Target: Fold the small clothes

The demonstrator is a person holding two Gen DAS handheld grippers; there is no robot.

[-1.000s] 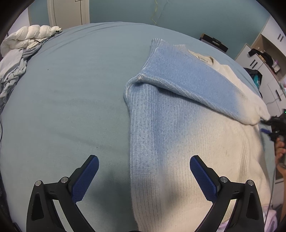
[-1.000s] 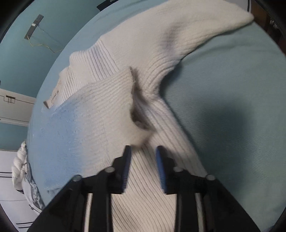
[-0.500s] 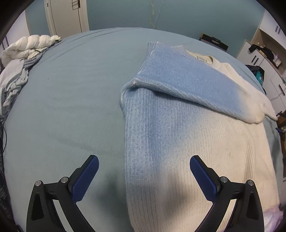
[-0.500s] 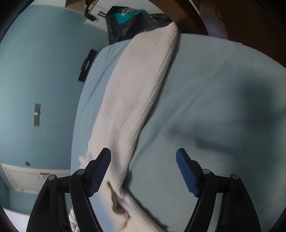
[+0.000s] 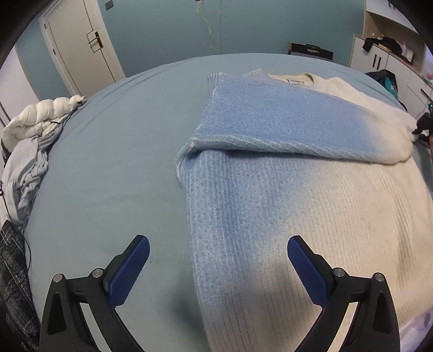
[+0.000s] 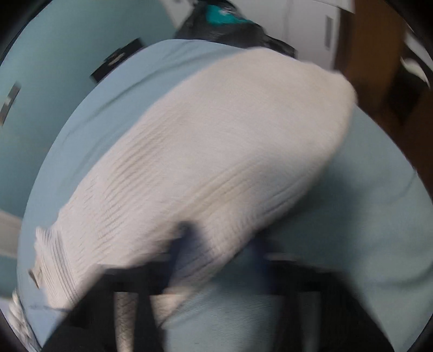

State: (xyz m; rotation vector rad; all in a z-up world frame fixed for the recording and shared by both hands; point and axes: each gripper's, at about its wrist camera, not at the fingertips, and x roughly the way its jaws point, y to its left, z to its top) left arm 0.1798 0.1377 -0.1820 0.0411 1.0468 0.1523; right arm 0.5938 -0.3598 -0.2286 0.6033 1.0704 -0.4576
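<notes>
A knit sweater [image 5: 284,195], blue fading to cream, lies flat on the light blue bed [image 5: 113,151]. Its left sleeve [image 5: 270,121] is folded across the chest. My left gripper [image 5: 217,257] is open and empty, low over the sweater's left edge near the hem. In the blurred right wrist view my right gripper [image 6: 219,243] hovers at the base of the cream right sleeve [image 6: 216,151], which stretches away over the bed. Its fingers are smeared by motion, so I cannot tell their gap. The right gripper also shows in the left wrist view [image 5: 423,126], beside the sweater's right edge.
A pile of white and grey bedding [image 5: 29,140] sits at the bed's left edge. A white door [image 5: 78,46] and teal wall stand behind. White cabinets [image 5: 389,59] and a dark bag [image 6: 230,21] are beyond the bed's right side.
My right gripper opened, left the folded sleeve's cuff and swung over to the right sleeve, now close above it. My left gripper rose slightly and stayed open.
</notes>
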